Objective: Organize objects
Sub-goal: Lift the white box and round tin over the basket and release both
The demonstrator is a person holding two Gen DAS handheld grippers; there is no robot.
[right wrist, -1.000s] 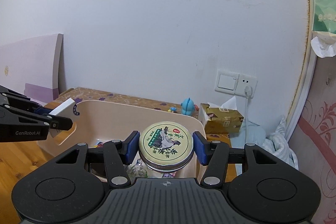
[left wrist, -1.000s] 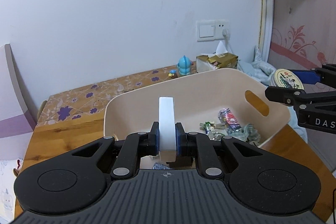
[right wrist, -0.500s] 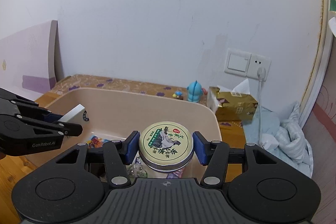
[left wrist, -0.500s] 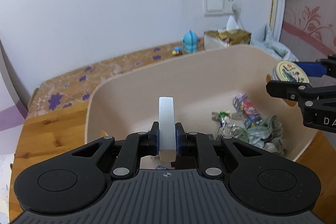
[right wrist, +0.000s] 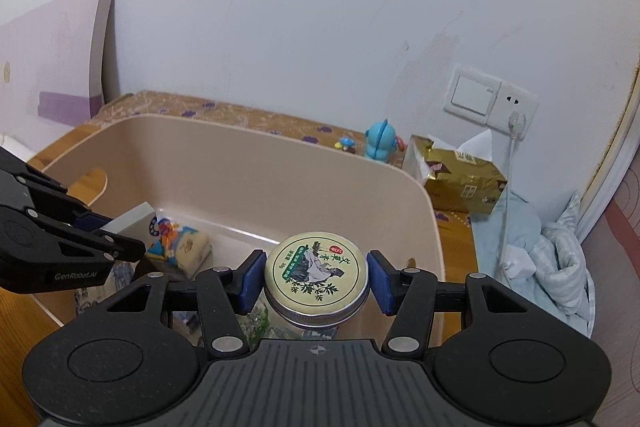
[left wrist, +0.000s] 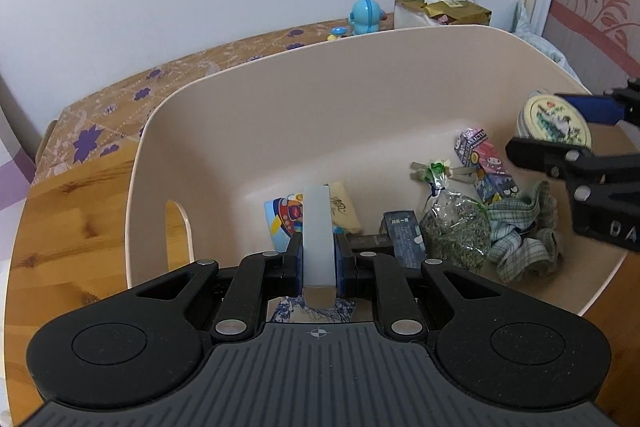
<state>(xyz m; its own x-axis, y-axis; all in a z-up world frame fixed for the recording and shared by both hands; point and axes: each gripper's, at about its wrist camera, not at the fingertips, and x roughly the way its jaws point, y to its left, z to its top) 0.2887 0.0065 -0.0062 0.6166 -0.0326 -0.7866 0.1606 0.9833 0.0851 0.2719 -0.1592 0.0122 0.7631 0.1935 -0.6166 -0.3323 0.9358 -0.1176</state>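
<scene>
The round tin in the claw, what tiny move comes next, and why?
Probably lower it a little further, then let go. The right claw grips the round tin above the beige bin, over the cloth and packets, not yet resting on anything.

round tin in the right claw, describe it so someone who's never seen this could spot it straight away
Find the big beige plastic tub on the wooden table. Over its right end the right claw grips a round metal tin. Its cream lid with a green ring, leaf sprigs and a small red seal sets it apart from the wrappers and cloth below.
</scene>
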